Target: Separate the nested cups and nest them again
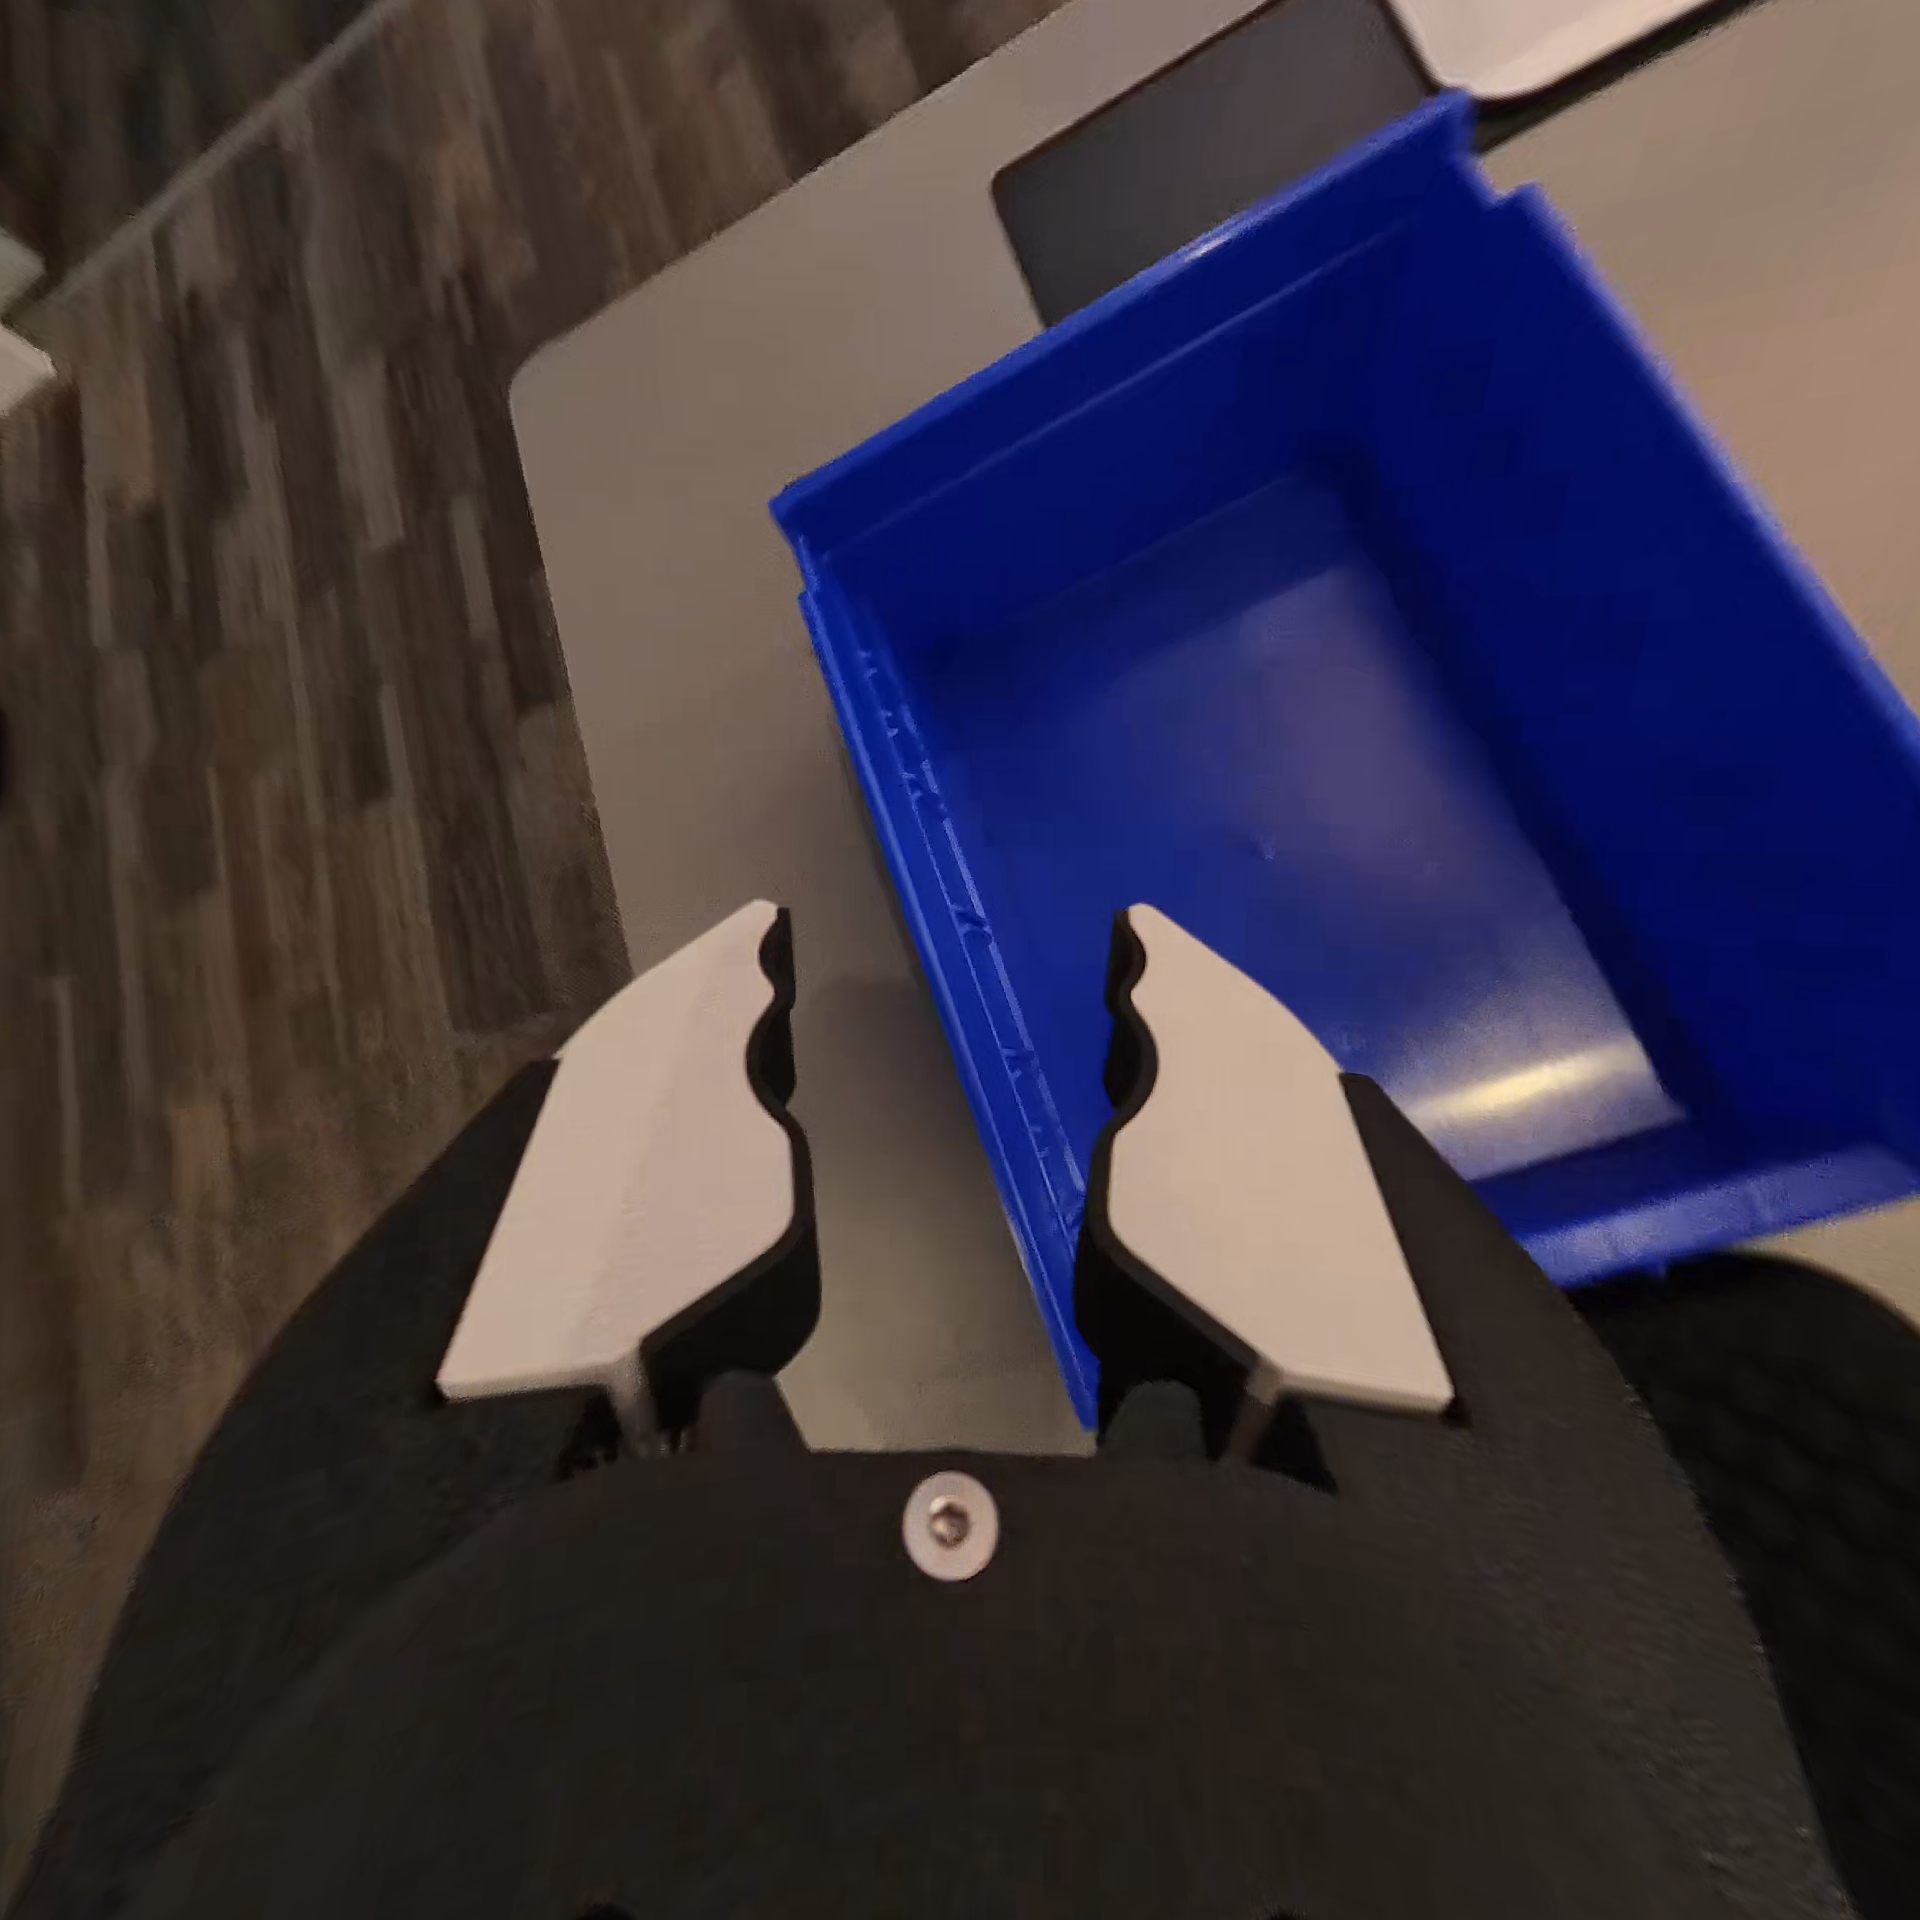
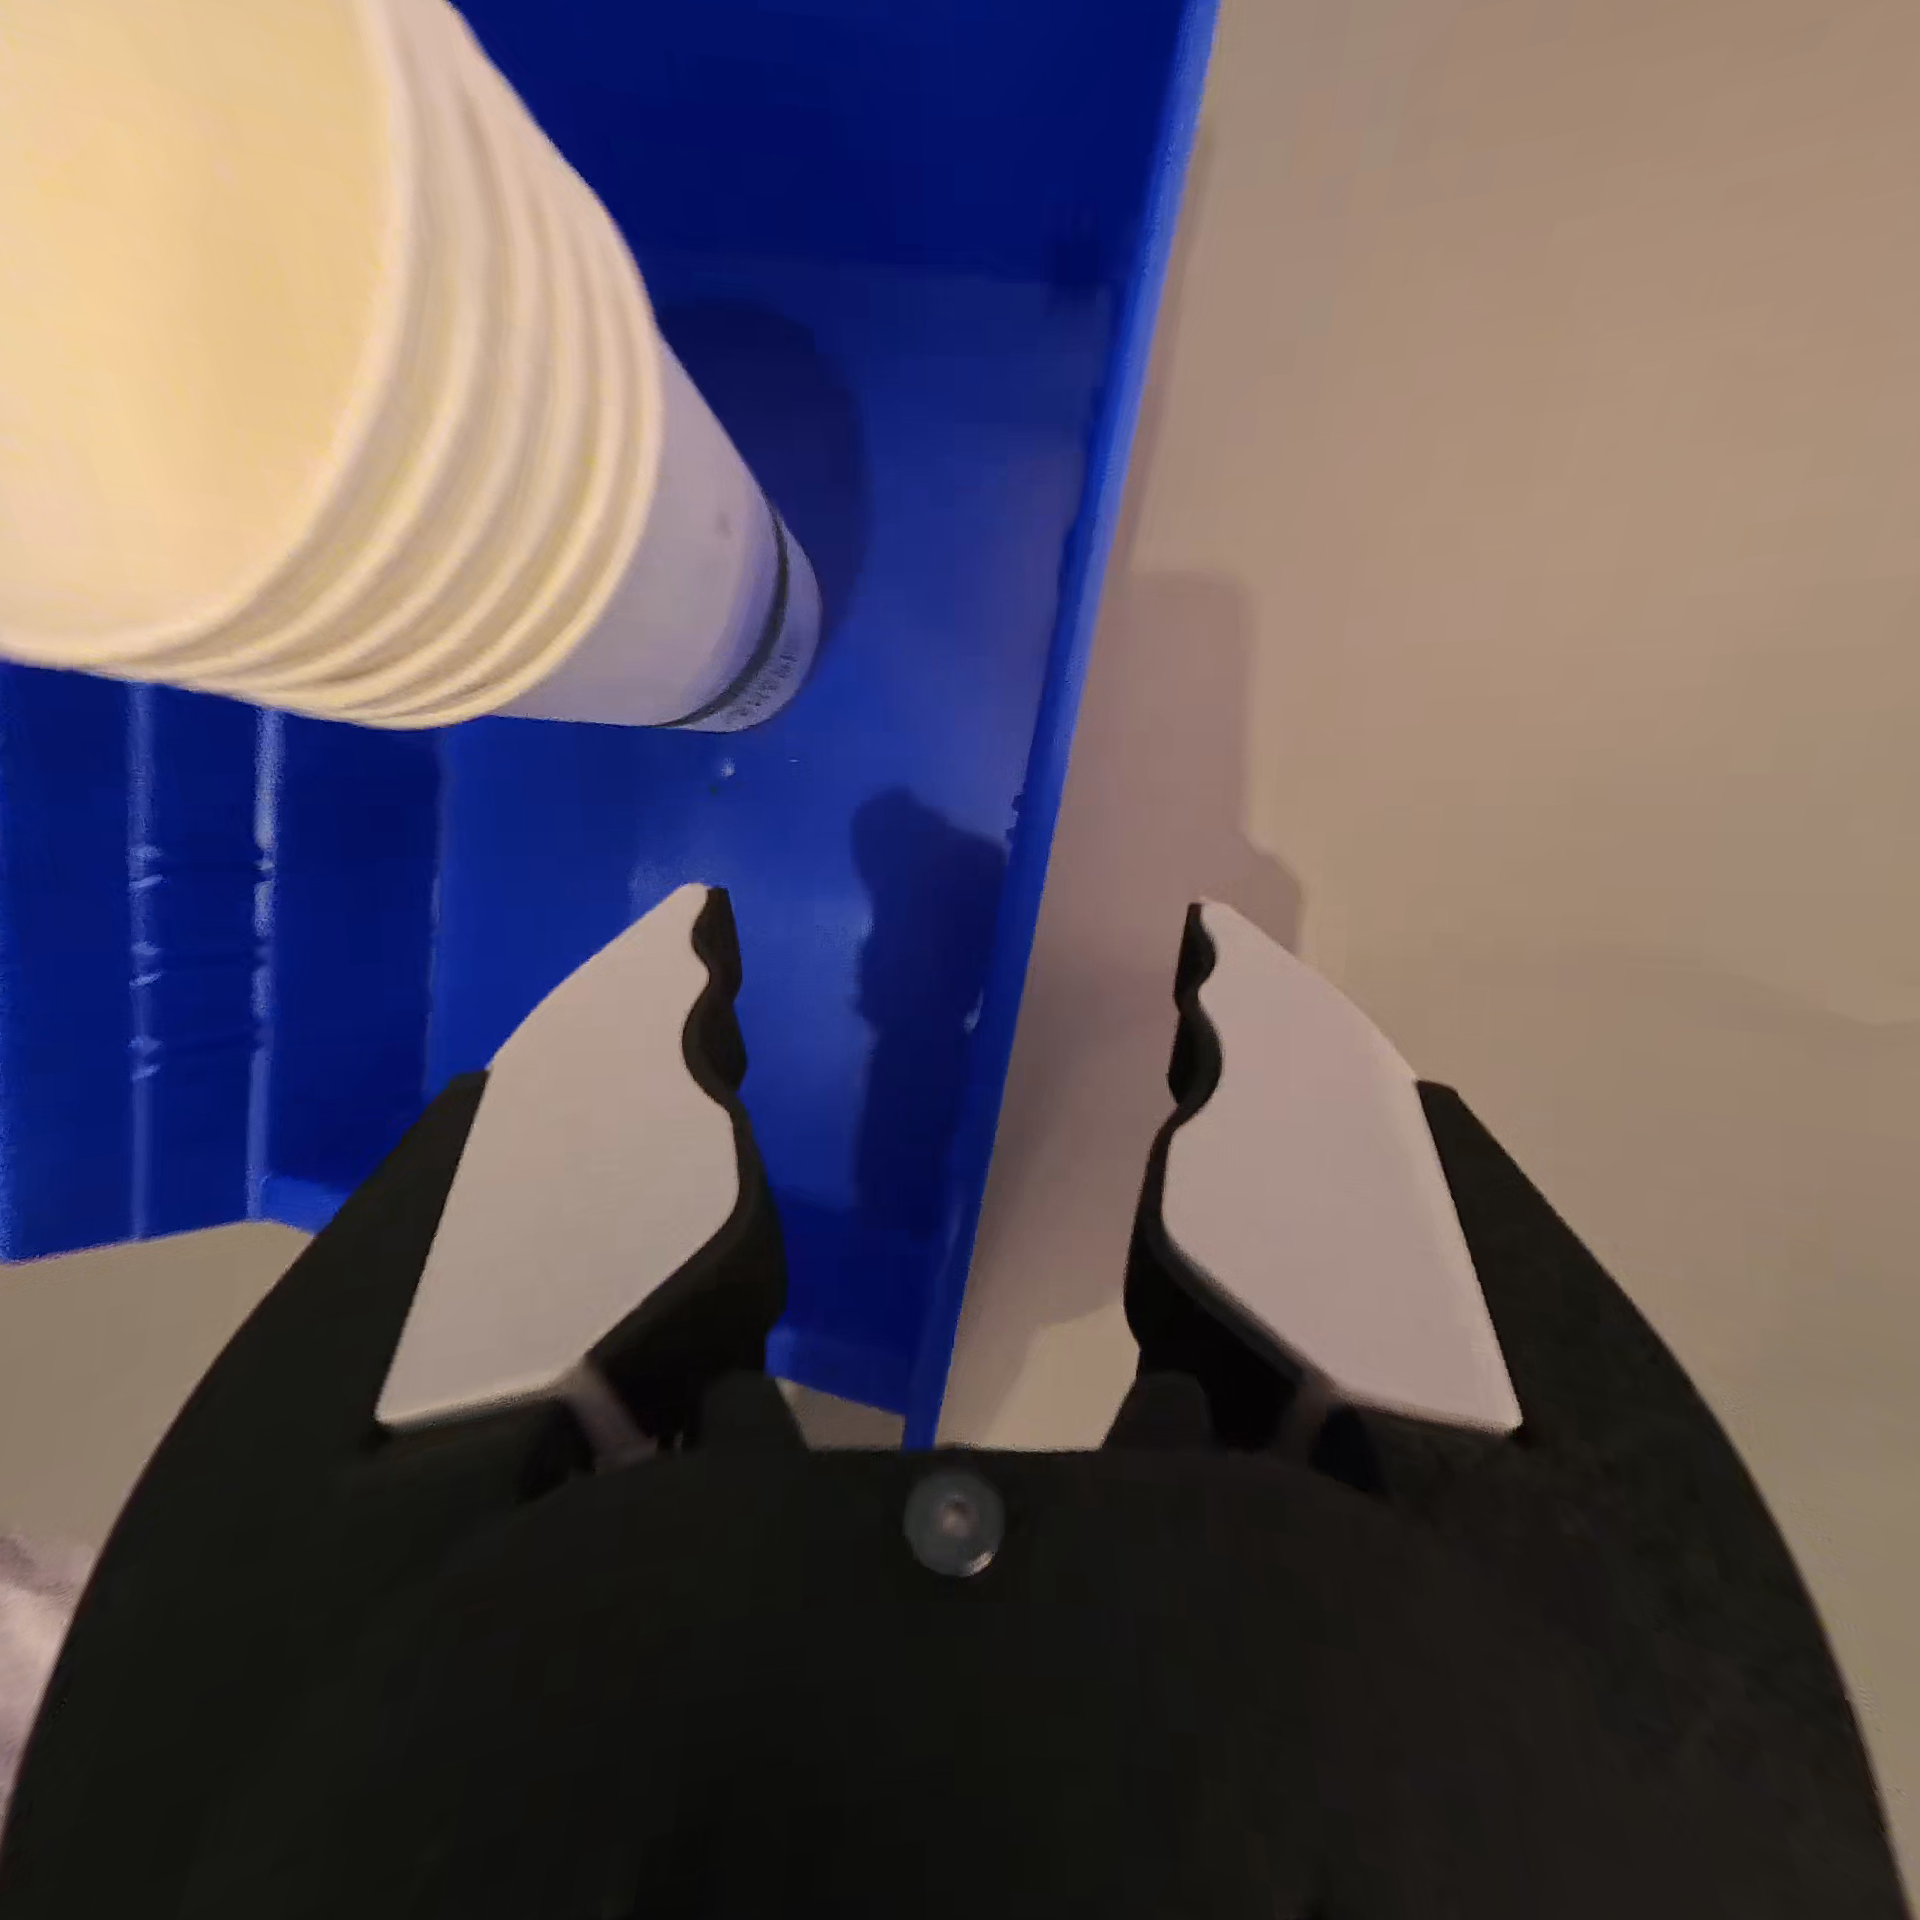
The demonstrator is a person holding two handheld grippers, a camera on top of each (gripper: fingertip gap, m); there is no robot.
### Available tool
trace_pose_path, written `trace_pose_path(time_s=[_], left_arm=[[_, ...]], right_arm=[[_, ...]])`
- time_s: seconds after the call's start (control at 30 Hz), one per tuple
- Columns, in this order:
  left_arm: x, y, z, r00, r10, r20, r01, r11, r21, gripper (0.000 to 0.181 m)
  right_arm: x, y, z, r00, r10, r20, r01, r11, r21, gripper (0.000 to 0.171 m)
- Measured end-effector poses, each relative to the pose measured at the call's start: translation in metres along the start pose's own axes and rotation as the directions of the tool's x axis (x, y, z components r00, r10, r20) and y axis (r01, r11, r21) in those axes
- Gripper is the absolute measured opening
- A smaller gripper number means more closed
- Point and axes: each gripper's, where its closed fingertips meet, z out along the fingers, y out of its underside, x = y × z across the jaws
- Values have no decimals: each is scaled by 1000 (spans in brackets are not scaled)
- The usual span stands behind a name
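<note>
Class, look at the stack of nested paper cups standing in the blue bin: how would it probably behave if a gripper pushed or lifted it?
The stack of paper cups looks tall on a narrow base, so a push would probably tip it. Thin paper walls likely crush if squeezed. It seems light.

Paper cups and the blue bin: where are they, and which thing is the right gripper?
Stack of paper cups (image 2: pixel 343 364), right wrist view, on the ribbed rims.
Blue bin (image 1: pixel 1351 790), left wrist view, on its bare inner floor.
Right gripper (image 2: pixel 954 904), right wrist view, midway between its open fingertips.
</note>
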Motion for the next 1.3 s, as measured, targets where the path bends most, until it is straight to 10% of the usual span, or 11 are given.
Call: trace_pose_path(time_s=[0.4,0.57,0.73,1.3], left_arm=[[15,80,72,930,-336,-150,237,860,-452,71],[30,110,76,936,-312,-163,166,800,-576,33],[40,108,77,913,-363,-187,198,795,-574,7],[165,40,86,944,-230,-236,113,899,-423,11]], right_arm=[[11,29,44,996,72,-46,-82,956,-282,11],[12,31,43,996,32,-79,-56,946,-320,6],[10,29,44,996,36,-78,-58,949,-309,6],[-96,15,73,999,-10,-40,-3,948,-318,6]])
